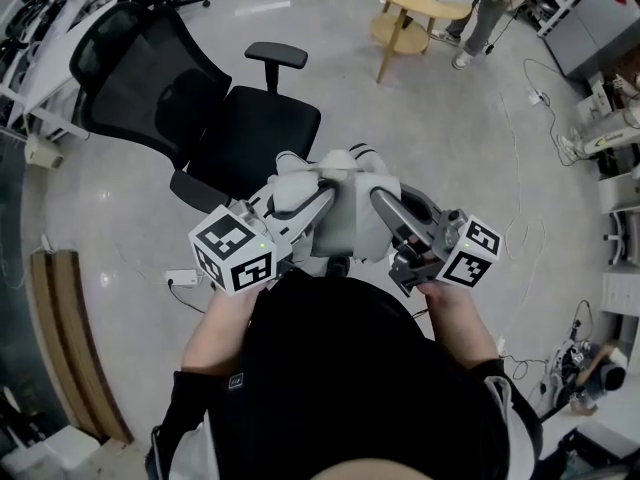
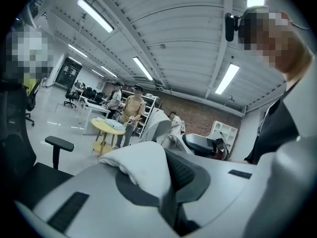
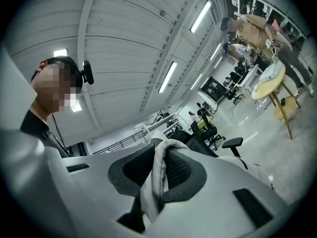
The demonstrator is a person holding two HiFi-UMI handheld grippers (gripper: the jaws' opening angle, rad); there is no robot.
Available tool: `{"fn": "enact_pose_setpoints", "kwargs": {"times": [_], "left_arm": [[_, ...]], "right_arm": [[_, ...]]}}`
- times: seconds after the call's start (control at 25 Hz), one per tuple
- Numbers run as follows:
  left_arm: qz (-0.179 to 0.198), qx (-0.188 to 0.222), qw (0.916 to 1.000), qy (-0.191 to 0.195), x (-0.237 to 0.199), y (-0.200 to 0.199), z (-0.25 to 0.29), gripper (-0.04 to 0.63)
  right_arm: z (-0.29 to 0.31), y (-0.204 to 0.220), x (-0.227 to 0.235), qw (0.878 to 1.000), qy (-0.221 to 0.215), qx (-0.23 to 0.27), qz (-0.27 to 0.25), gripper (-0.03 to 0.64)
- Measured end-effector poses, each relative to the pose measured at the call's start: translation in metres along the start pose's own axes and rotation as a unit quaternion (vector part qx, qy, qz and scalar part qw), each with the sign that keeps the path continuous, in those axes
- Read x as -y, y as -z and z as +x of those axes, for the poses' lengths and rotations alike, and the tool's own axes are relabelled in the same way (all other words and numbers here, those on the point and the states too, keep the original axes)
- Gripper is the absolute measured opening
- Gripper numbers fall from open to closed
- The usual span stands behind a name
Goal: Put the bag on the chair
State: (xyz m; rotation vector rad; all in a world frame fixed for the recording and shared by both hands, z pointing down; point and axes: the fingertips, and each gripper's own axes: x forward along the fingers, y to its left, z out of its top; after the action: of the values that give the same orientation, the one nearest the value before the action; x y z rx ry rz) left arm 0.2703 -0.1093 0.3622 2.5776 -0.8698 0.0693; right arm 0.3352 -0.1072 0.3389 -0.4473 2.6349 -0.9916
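left gripper (image 2: 166, 178): jaws pressed nearly together on a thick fold of the pale grey fabric bag (image 1: 345, 218); the cloth bulges out above the dark pads.
right gripper (image 3: 158, 176): jaws set narrow and clamped on a thinner strap-like band of the same bag, which runs up between the ribbed pads and loops over their tips.
bag, position: hangs in the air between the two grippers, close in front of the person's body. In the head view it lies just beside the near corner of the seat and does not rest on it.
black mesh-backed office chair (image 1: 255, 133): stands on the pale polished floor (image 1: 450, 138), ahead and to the person's left. Its seat is bare and its back leans away. The near armrest (image 1: 195, 190) is close to the bag's left side.
step in hand: carrying; the bag is lifted and brought up to the chair, and the placing is not yet done.
next move, judged: both grippers should travel forward and left together, pass over or beside the near armrest, then lower the bag onto the middle of the seat before either grip is let go.
risk, judged: soft cloth may sag and catch on the armrest.
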Motion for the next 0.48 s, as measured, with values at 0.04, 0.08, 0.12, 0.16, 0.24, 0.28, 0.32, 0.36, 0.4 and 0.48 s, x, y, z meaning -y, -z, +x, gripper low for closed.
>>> {"fn": "enact_pose_setpoints", "kwargs": {"times": [0.04, 0.08, 0.12, 0.16, 0.24, 0.28, 0.32, 0.36, 0.4, 0.48], "left_arm": [[-0.001, 0.002, 1.0000, 0.000, -0.002, -0.004, 0.005, 0.034], [-0.005, 0.003, 1.0000, 0.000, -0.005, -0.007, 0.009, 0.034], [-0.011, 0.005, 0.9999, -0.001, -0.009, -0.009, 0.011, 0.034], [-0.017, 0.005, 0.9998, -0.001, -0.013, -0.009, 0.012, 0.034], [-0.025, 0.007, 0.9997, 0.001, -0.023, -0.011, 0.012, 0.034], [-0.026, 0.008, 0.9996, 0.002, -0.029, -0.013, 0.011, 0.034], [-0.027, 0.011, 0.9996, 0.003, -0.037, -0.015, 0.009, 0.034], [-0.026, 0.013, 0.9996, 0.004, -0.045, -0.018, 0.008, 0.034], [-0.024, 0.015, 0.9996, 0.004, -0.054, -0.022, 0.007, 0.034], [-0.018, 0.014, 0.9997, 0.007, -0.073, -0.029, 0.005, 0.034]], "right_arm": [[0.001, -0.007, 0.004, 1.000, -0.003, -0.001, -0.003, 0.069], [0.002, -0.011, 0.007, 1.000, -0.005, -0.001, -0.004, 0.069], [0.005, -0.014, 0.010, 1.000, -0.007, -0.002, -0.003, 0.069], [0.008, -0.015, 0.012, 1.000, -0.009, -0.003, 0.000, 0.069], [0.017, -0.017, 0.016, 1.000, -0.013, -0.006, 0.004, 0.069], [0.023, -0.018, 0.018, 1.000, -0.013, -0.008, 0.004, 0.069], [0.030, -0.020, 0.021, 1.000, -0.014, -0.010, 0.004, 0.069], [0.039, -0.022, 0.025, 1.000, -0.014, -0.010, 0.002, 0.069], [0.048, -0.024, 0.029, 1.000, -0.013, -0.009, 0.001, 0.069], [0.066, -0.028, 0.037, 1.000, -0.009, -0.005, 0.001, 0.069]]}}
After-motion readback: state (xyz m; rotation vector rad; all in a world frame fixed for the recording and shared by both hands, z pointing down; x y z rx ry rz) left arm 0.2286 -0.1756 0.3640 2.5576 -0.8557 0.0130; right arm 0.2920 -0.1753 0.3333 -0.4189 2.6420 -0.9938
